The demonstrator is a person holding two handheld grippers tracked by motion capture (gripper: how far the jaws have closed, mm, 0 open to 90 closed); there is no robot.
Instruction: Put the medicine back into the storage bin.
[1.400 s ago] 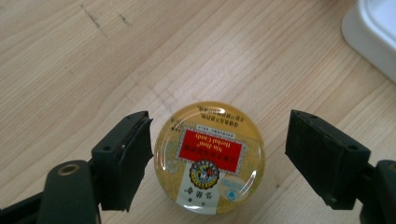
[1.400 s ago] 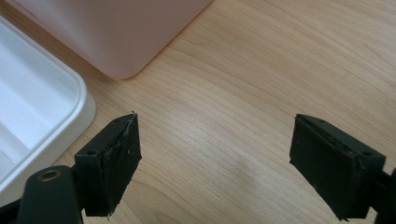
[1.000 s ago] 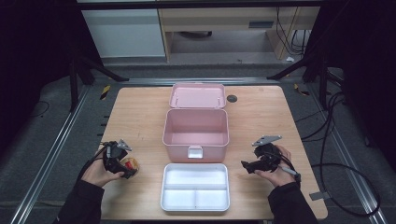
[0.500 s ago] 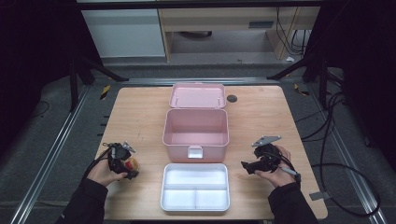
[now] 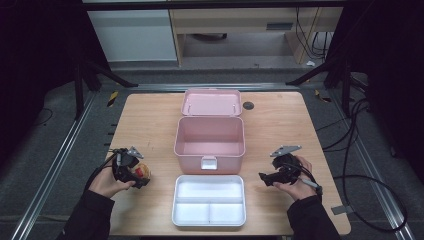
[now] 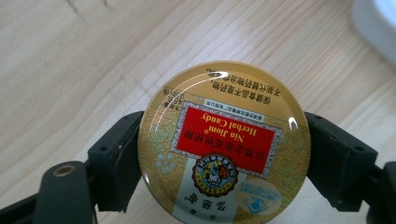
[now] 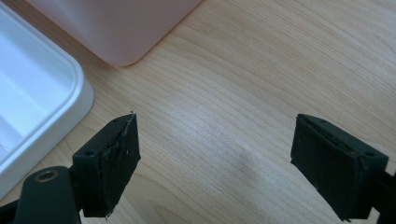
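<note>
Candy tin (image 6: 224, 144) clamped flat between the left gripper's (image 5: 131, 171) jaws, low over the worktop (image 5: 280, 130). Grasp done; delivery left, probably to the pink box (image 5: 209, 136) or white tray (image 5: 208, 200) beyond the jaws. Right gripper (image 7: 215, 158) jaws spread, nothing between them. Left gripper view gives the label, "Nin Jiom Herbal Candy"; high view gives layout.

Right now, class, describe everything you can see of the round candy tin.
The candy tin is a round, flat, glossy, metal-looking tin, gold with leaf patterns. A red panel reads "Nin Jiom Herbal Candy", upside down in the left gripper view, above a round emblem. The left gripper clamps its rim on two sides, over the wooden table, left of the white tray.
</note>
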